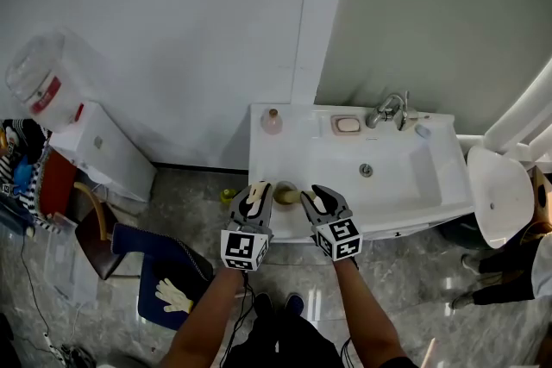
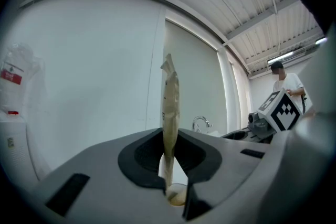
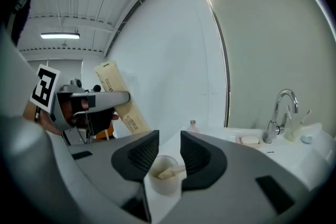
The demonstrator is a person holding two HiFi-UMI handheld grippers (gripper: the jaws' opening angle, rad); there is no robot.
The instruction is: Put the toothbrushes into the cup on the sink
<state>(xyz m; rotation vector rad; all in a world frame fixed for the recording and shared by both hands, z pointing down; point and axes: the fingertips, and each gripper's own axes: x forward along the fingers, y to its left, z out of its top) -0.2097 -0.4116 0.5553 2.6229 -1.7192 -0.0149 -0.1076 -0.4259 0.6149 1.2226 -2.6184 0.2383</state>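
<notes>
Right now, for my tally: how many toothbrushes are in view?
2: a beige wrapped toothbrush in the left gripper, another toothbrush in the pale cup; more may be hidden.

The white sink [image 1: 397, 177] bears a cup [image 1: 285, 194], a small bottle [image 1: 272, 121] and a soap dish [image 1: 348, 125].

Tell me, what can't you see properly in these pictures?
- Head view: the cup is partly hidden by the left gripper and right gripper.
- Left gripper view: the toothbrush pack shows edge-on, its face hidden.
- Right gripper view: the pack's print is too small to read.
</notes>
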